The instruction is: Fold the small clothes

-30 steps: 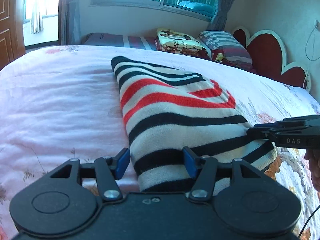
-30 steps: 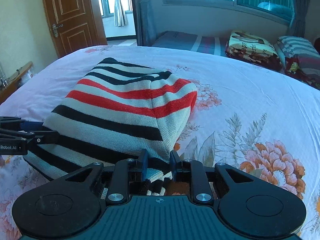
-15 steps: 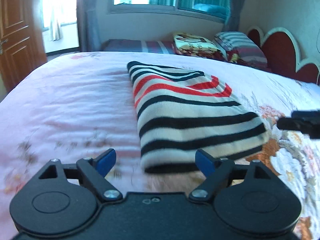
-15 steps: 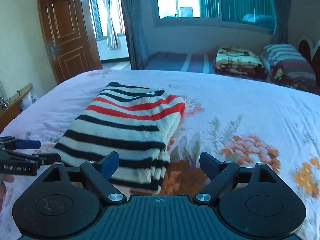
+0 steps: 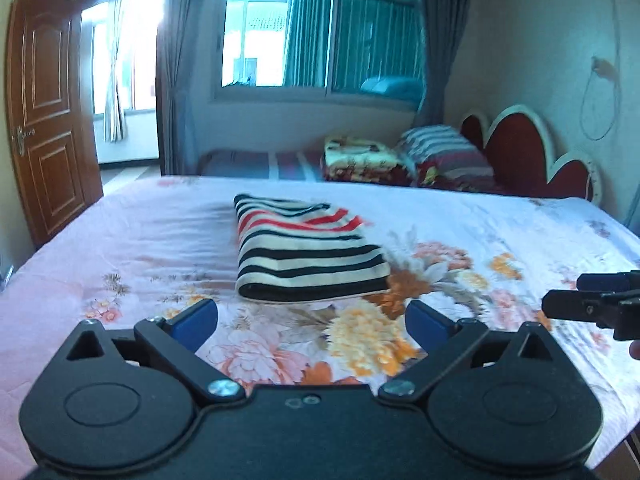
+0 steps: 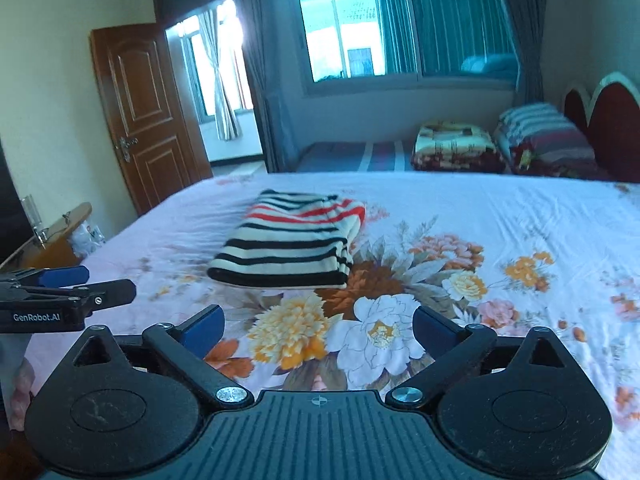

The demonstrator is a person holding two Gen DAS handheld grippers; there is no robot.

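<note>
Left wrist view: the left hand-held gripper [image 5: 311,318] hangs over the bed [image 5: 120,240], its blue fingers [image 5: 196,318] spread wide with nothing between them. Ahead of it, the sweater [image 5: 304,252] lies folded into a flat rectangle on the floral sheet, black, cream and red stripes running across, well clear of the fingertips. The right hand-held gripper [image 5: 560,294] pokes in from the right edge, low over the bed and apart from the sweater. Pillows [image 5: 440,156] and a folded blanket [image 5: 360,158] sit at the far side by the red headboard [image 5: 520,152].

Right wrist view: the right hand-held gripper [image 6: 318,326] also stands wide, empty, above the big printed flowers. The sweater [image 6: 288,244] rests ahead and slightly left, its layered edges stacked on the right side. The left hand-held gripper [image 6: 108,284] enters from the left edge, fingers parted, near the sweater's front corner but not touching. A brown door [image 6: 148,116] stands open beyond the bed [image 6: 520,232].
</note>
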